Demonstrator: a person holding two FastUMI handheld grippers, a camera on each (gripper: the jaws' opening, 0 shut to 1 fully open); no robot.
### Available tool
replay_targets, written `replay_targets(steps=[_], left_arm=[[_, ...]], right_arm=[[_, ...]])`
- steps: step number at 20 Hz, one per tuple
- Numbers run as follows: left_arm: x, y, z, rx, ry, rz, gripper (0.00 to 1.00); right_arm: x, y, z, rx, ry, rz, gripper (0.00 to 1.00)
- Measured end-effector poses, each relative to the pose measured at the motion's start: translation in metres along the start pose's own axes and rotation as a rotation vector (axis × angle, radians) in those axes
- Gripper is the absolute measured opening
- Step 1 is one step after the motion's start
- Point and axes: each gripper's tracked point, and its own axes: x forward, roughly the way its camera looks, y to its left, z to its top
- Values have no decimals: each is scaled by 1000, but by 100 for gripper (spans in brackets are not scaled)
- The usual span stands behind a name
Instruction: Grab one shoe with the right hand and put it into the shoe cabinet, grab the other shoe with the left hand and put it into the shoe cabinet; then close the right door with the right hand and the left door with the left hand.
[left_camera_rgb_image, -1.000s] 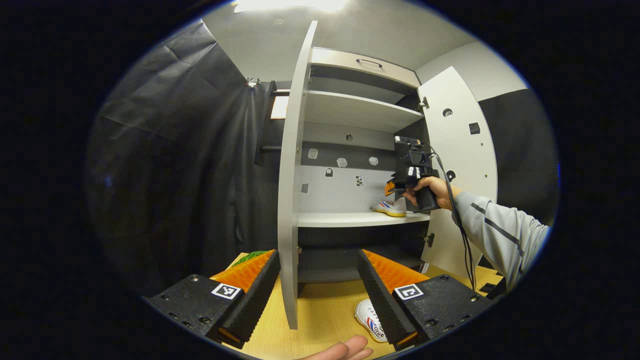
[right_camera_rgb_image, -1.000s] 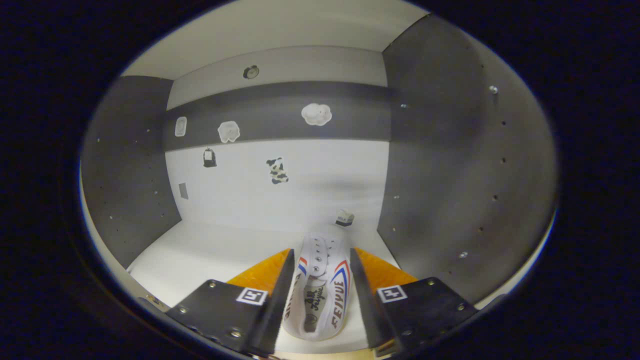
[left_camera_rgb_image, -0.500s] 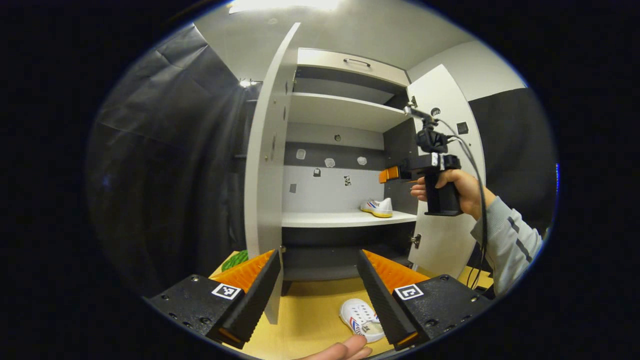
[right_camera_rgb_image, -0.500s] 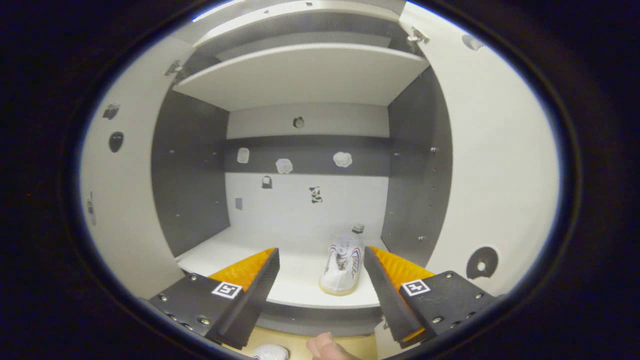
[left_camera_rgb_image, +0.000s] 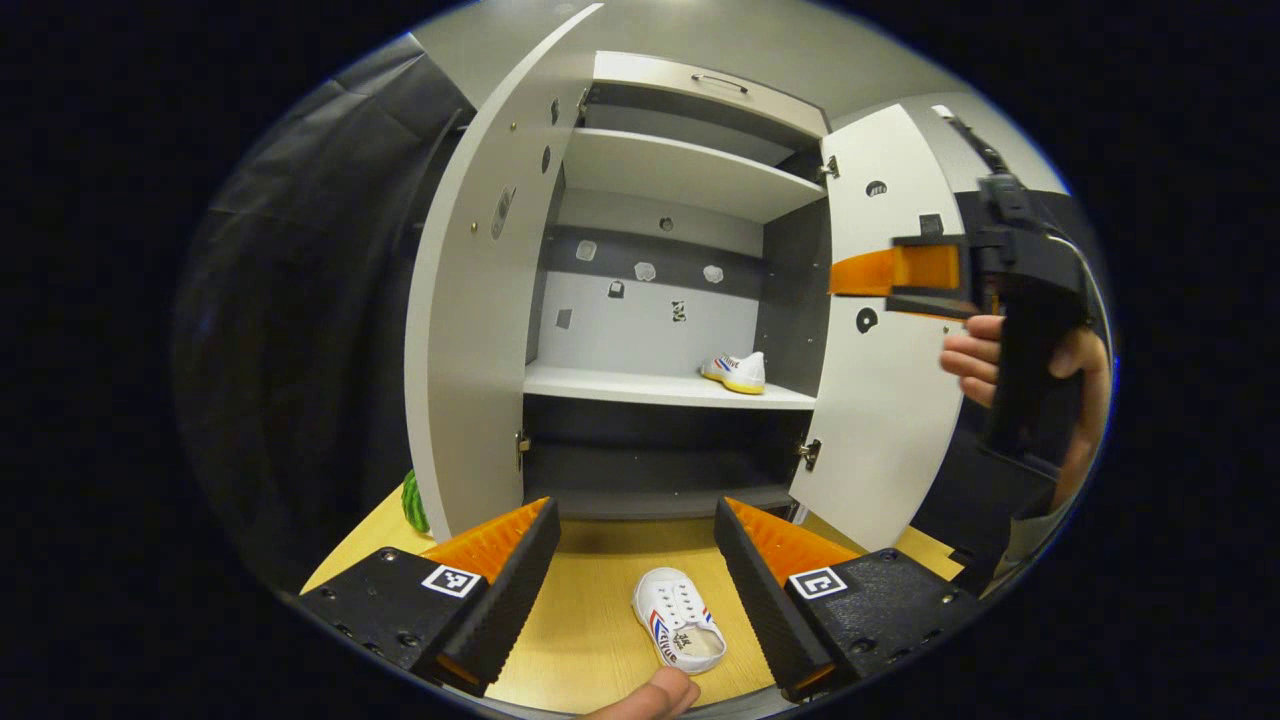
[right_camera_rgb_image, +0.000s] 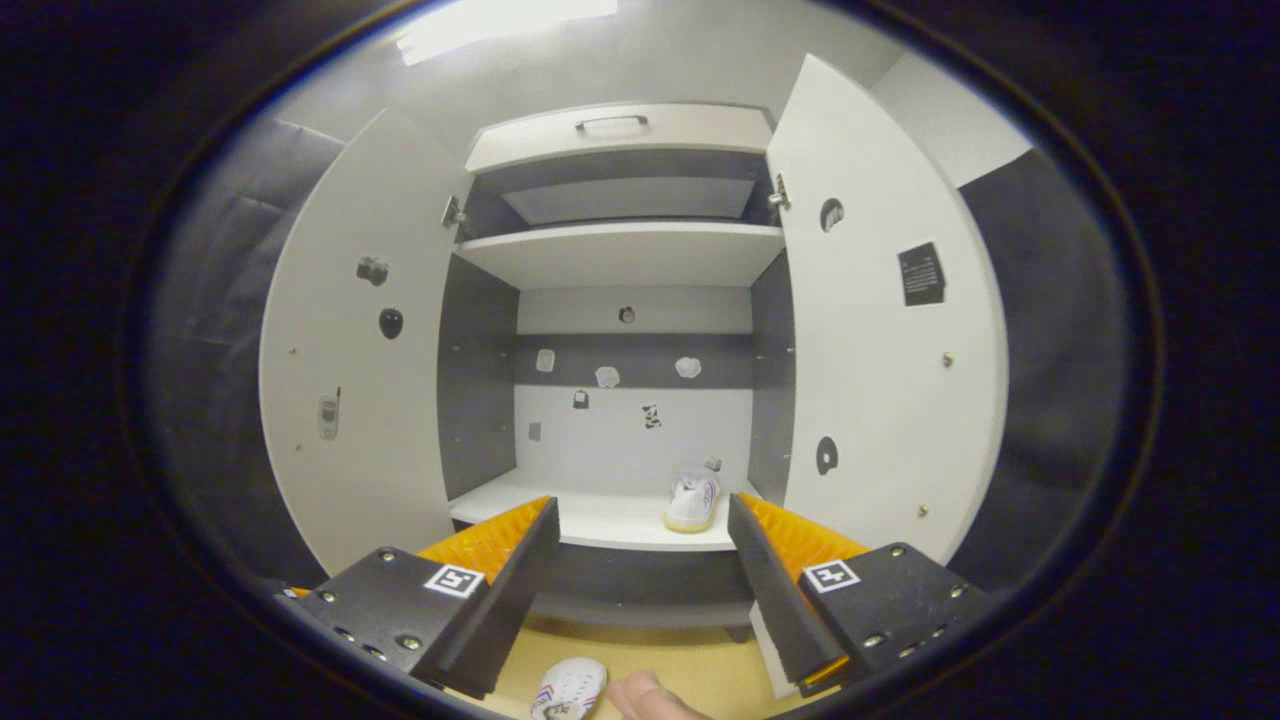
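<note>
The shoe cabinet (right_camera_rgb_image: 620, 250) stands with both doors swung wide: the left door (right_camera_rgb_image: 350, 350) and the right door (right_camera_rgb_image: 880, 330) each hang outward from the carcass. One white shoe (right_camera_rgb_image: 692, 502) rests on the middle shelf (right_camera_rgb_image: 590, 520), at its right end close to the right inner wall; the left gripper view shows the same shoe (left_camera_rgb_image: 736, 371) on that shelf (left_camera_rgb_image: 640, 386). The second shoe (left_camera_rgb_image: 678, 631) lies on the wooden table (left_camera_rgb_image: 590, 630) in front of the cabinet, laces up; in the left gripper view it appears between the fingers but untouched by them. The left gripper (left_camera_rgb_image: 636, 590) is spread wide and holds nothing. The right gripper (right_camera_rgb_image: 643, 585) is likewise spread wide and empty, facing the open cabinet from outside it; in the left gripper view it (left_camera_rgb_image: 870, 272) appears at the right, in front of the right door (left_camera_rgb_image: 880, 400), gripped by a hand (left_camera_rgb_image: 1020, 360). A green object (left_camera_rgb_image: 413, 500) sits on the table just beside the left door (left_camera_rgb_image: 470, 330).
</note>
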Motion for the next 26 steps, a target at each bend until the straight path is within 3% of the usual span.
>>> replay_targets(steps=[6,16,21,26], left_arm=[[34,1,-71,8,101,32,97],[73,6,-227,0,277,77,98],[85,-2,-261,18,347,63,98],[90,-12,-266,17,383,31,94]], right_arm=[[-52,-23,-12,19,-38,-29,100],[-84,-38,-27,81,-65,-36,98],[-89,-36,-33,72,-67,-31,98],[-93,-38,-30,84,-82,-29,100]])
